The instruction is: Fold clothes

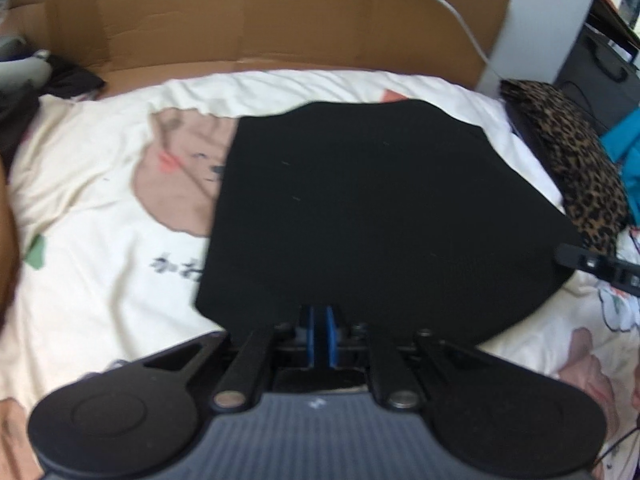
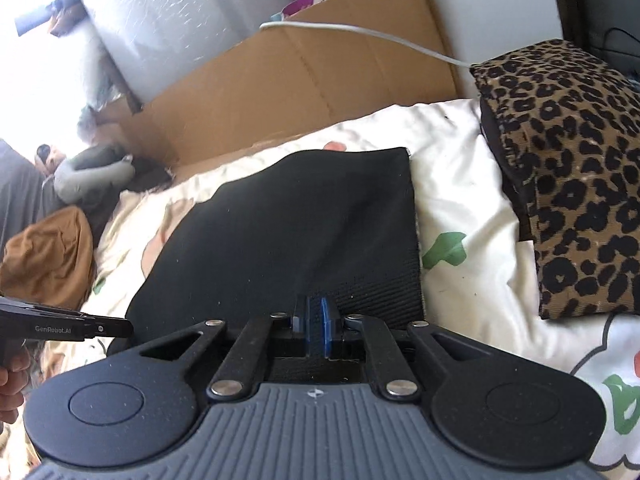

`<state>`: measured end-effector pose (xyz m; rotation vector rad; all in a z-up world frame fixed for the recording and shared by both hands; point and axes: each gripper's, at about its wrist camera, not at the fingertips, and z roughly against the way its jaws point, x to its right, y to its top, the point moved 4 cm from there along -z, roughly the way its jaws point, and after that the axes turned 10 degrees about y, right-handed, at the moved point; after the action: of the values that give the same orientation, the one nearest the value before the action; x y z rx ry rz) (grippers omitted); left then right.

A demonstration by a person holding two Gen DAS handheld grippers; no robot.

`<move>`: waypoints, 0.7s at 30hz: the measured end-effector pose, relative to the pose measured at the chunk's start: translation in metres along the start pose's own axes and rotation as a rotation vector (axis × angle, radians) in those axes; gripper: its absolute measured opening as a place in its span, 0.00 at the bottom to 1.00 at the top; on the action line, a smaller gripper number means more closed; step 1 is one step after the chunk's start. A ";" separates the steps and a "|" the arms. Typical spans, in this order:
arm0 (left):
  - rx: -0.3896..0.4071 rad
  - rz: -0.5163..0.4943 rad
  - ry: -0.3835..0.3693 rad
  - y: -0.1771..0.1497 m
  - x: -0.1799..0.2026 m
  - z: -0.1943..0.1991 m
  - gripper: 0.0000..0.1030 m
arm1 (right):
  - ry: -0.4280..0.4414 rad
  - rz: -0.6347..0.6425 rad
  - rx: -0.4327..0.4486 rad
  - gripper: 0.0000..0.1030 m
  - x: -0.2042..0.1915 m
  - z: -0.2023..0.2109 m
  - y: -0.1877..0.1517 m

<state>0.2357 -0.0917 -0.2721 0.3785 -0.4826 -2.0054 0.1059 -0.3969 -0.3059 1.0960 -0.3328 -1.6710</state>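
Two handheld grippers work one black folded knit garment [image 1: 372, 216] lying flat on a cream cartoon-print bedsheet [image 1: 100, 280]. Far left: heap of grey and brown clothes [image 2: 60, 240] against a brown cardboard sheet [image 1: 260, 20] standing along the far side. Left gripper [image 1: 319, 334] sits at garment's near edge, blue pads almost together, only a thin slit between; black cloth seems pinched there, grip not certain. Right gripper [image 2: 316, 330] at near edge too, further right, pads nearly closed with dark cloth in the slit, apparently clamped on it. In the right wrist view, the left gripper's tip pokes in from the left, fingers of a hand [image 2: 10, 390] below. Far right: leopard-print fabric cushion [image 2: 568, 168], just beside garment, not touching.
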 end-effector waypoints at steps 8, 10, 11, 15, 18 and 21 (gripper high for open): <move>-0.042 -0.085 -0.013 -0.020 0.022 -0.030 0.09 | -0.082 -0.004 -0.052 0.29 0.024 -0.011 -0.012; -0.046 -0.083 -0.012 -0.020 0.020 -0.034 0.08 | -0.124 -0.020 -0.073 0.27 0.032 -0.013 -0.015; -0.044 -0.091 -0.007 -0.020 0.019 -0.034 0.07 | -0.131 -0.026 -0.077 0.25 0.033 -0.011 -0.016; -0.045 -0.099 0.042 -0.016 0.008 -0.031 0.07 | -0.156 -0.045 -0.076 0.25 0.032 -0.002 -0.012; -0.046 -0.070 0.080 -0.011 -0.007 -0.027 0.09 | -0.131 -0.025 -0.021 0.27 0.023 0.004 -0.002; -0.034 -0.075 0.089 -0.007 -0.015 -0.023 0.09 | -0.095 0.009 0.025 0.32 0.012 0.003 0.009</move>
<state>0.2476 -0.0793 -0.2942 0.4682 -0.3833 -2.0570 0.1093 -0.4120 -0.3042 1.0343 -0.4196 -1.7184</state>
